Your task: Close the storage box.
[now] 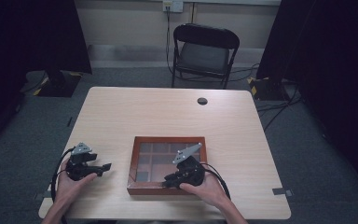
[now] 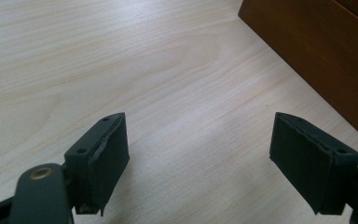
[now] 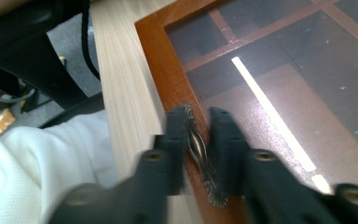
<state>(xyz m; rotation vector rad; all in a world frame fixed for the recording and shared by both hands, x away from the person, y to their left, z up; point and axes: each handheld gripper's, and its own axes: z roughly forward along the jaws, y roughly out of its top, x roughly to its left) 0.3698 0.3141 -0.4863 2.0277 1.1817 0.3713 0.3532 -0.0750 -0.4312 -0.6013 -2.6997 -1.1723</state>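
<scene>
Handle (image 3: 200,154) apparently lengthwise along frame (image 3: 158,56).

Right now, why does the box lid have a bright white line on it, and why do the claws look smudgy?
Right gripper view: a ceiling light's glare streaks the glass lid, and the right claw around the metal handle is blurred. Left gripper view: sharp. High view: dim, dark corners.

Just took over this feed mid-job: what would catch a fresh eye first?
The wooden box with a glass lid sits near the table's front edge. The right claw straddles the small metal handle on the lid's front rim, jaws close on either side. The left claw rests wide open on bare tabletop just left of the box.
</scene>
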